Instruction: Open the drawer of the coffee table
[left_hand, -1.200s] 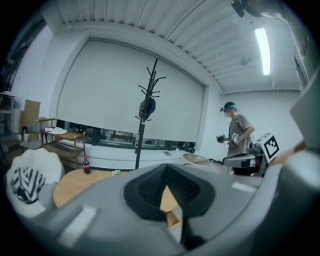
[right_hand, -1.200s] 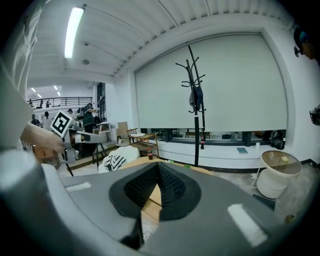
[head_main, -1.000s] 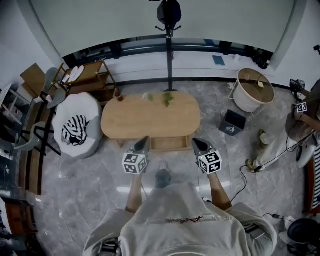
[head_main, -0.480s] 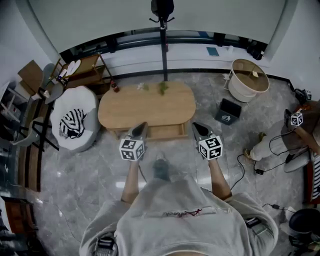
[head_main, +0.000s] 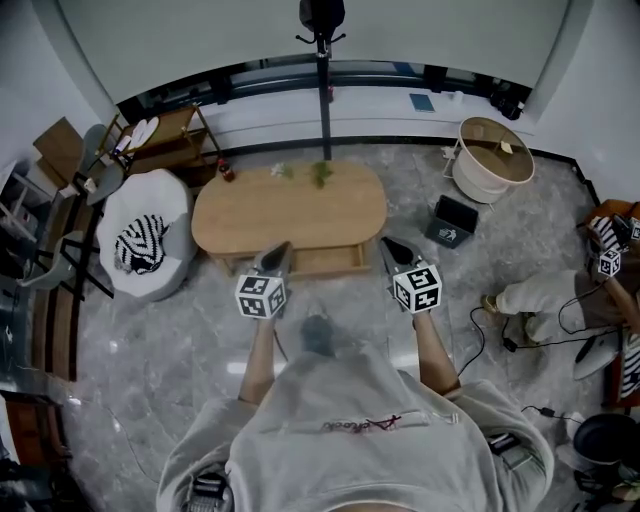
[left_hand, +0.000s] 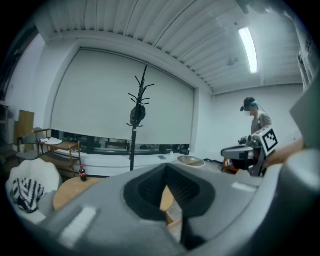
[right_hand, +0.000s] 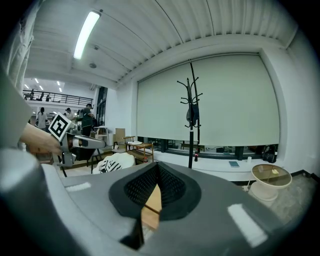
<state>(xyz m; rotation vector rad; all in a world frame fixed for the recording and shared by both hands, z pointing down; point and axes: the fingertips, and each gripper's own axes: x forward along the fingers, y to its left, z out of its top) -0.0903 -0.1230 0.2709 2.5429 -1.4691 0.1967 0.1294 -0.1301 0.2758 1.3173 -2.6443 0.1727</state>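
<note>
Holding both tools out before me, I see the left gripper (head_main: 284, 248) and right gripper (head_main: 388, 244) clenched tight, with nothing between their jaws and black-and-white square markers on their cubes. Just beyond their tips sits the drawer (head_main: 325, 260), a pale wood box facing me, jutting slightly from under the near long edge of the coffee table (head_main: 290, 215). That oval, light wood top runs its length left to right. A coat stand (head_main: 322, 70) rises behind it.
</note>
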